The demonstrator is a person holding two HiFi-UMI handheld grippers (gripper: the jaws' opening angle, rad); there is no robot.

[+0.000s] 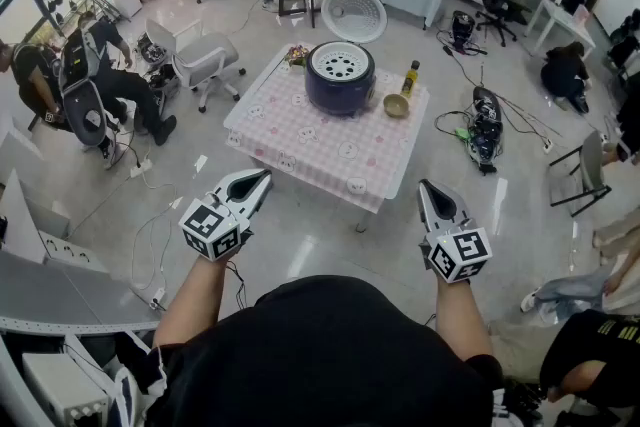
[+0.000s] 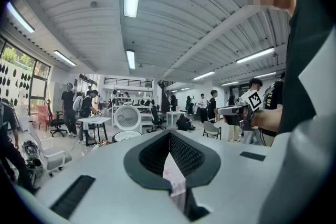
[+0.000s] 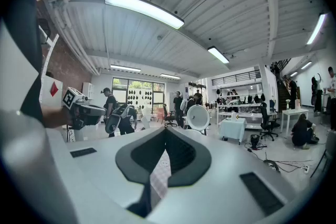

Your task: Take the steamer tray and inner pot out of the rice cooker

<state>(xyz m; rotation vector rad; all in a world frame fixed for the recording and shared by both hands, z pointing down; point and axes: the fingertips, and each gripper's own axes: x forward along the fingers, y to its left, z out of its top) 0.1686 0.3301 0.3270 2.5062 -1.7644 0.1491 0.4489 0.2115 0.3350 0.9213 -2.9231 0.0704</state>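
A: The grippers?
B: Both were closed and empty, the left white gripper [image 1: 262, 178] and right white gripper [image 1: 424, 187] well short of the pink checked table [image 1: 300, 130].
A: The cooker?
B: The dark blue round rice cooker [image 1: 340, 90] stood upright there, white lid [image 1: 353, 13] swung back, perforated white steamer tray [image 1: 340, 65] inside; wooden bowl [image 1: 396, 105] and yellow bottle [image 1: 410, 78] beside it.

I see a low table [image 1: 300, 130] under a pink checked cloth. At its far right corner stand a yellow bottle [image 1: 410, 78] and a wooden bowl [image 1: 396, 105] — just beside each other. A white office chair [image 1: 205, 60] sits left of the table — a dark floor machine [image 1: 485, 127] right of it.
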